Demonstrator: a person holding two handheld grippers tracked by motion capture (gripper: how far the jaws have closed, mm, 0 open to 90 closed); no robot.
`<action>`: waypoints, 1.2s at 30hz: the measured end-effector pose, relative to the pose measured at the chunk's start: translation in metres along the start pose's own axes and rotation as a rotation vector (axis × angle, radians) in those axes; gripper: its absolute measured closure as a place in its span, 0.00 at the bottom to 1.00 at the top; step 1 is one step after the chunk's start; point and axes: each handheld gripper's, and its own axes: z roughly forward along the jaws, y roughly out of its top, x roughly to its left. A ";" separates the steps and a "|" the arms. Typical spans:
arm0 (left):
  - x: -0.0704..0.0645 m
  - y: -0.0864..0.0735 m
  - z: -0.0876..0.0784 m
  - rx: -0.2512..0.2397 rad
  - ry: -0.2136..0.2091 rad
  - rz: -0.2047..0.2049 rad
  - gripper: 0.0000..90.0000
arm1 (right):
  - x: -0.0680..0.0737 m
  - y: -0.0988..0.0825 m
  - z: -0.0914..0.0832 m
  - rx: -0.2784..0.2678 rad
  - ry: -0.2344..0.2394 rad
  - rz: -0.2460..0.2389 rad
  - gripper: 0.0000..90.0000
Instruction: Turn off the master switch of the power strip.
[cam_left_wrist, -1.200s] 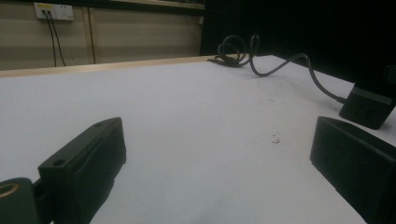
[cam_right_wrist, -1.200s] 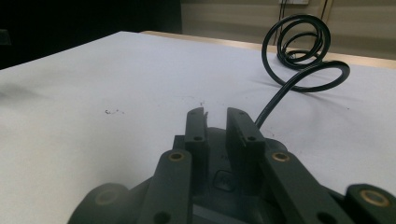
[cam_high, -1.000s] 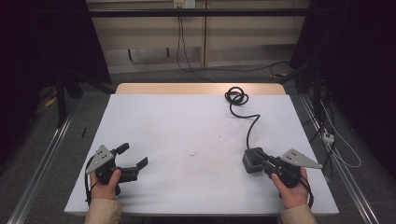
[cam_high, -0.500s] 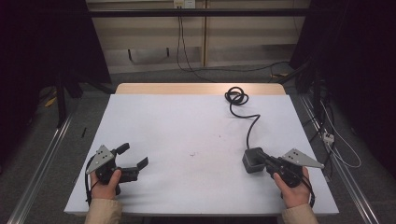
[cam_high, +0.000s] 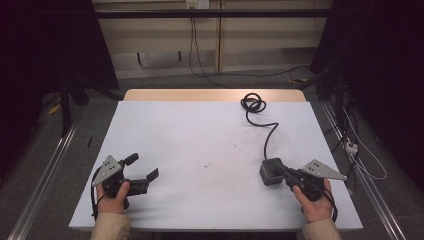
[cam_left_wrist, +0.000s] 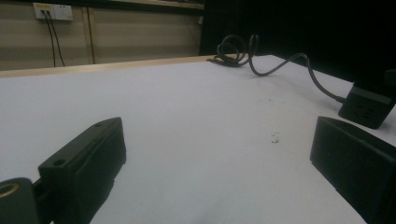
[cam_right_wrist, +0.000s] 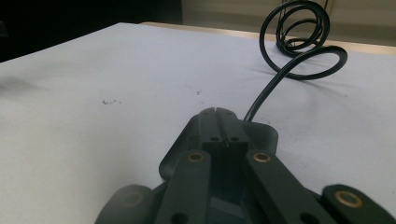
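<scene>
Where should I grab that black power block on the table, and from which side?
Grip the black power block across its flat side walls, coming from the near edge of the table. Its cable leaves the far face, so the near side appears free, and the boxy shape offers parallel faces.

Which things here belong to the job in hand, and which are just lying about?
In the job:
- black box and its cable
- right claw, shut by the box
- left claw, open

Lying about:
- wall socket
- floor cables
</scene>
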 end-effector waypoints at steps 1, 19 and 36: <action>0.000 0.000 0.000 0.001 -0.001 0.001 0.03 | 0.000 0.000 0.000 0.000 -0.001 0.001 1.00; 0.000 0.000 -0.001 0.000 0.001 0.004 0.03 | 0.000 -0.002 0.000 0.020 -0.001 -0.016 1.00; 0.000 0.000 -0.001 -0.001 0.001 0.002 0.03 | -0.001 -0.004 0.000 0.022 -0.002 -0.029 1.00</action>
